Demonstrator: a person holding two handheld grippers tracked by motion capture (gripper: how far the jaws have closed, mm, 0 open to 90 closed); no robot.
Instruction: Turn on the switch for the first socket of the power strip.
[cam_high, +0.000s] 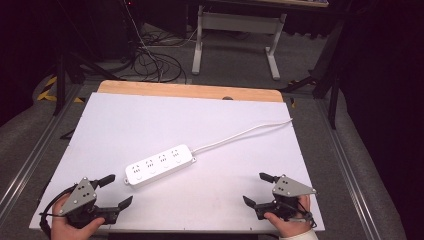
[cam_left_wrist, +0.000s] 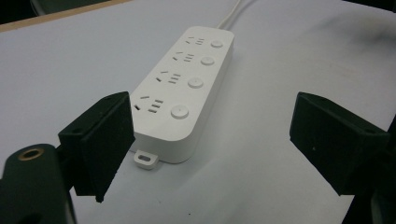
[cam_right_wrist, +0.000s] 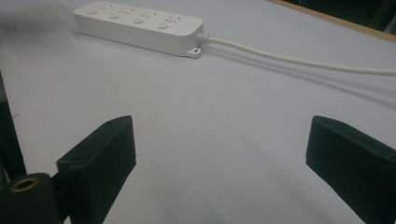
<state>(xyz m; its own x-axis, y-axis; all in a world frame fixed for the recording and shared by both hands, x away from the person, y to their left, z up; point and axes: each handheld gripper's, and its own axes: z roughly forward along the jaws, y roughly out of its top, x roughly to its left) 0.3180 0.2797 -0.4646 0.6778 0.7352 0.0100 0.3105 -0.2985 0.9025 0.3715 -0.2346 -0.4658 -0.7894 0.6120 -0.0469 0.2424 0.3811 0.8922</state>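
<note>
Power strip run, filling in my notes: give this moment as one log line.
power strip: flat on white table, cord trailing off its edge | left gripper: jaws open, empty, near strip | right gripper: jaws open, empty, apart

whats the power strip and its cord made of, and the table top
Power strip: likely hard white plastic, smooth with a soft sheen. Cord: probably rubbery white sheathing, since it curves loosely. Table top: matte white sheet over a wood-looking board, bare at the far edge.

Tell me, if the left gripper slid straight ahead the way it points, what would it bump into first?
Probably the power strip: the left gripper is open and aimed at its near end, with bare table between.
</note>
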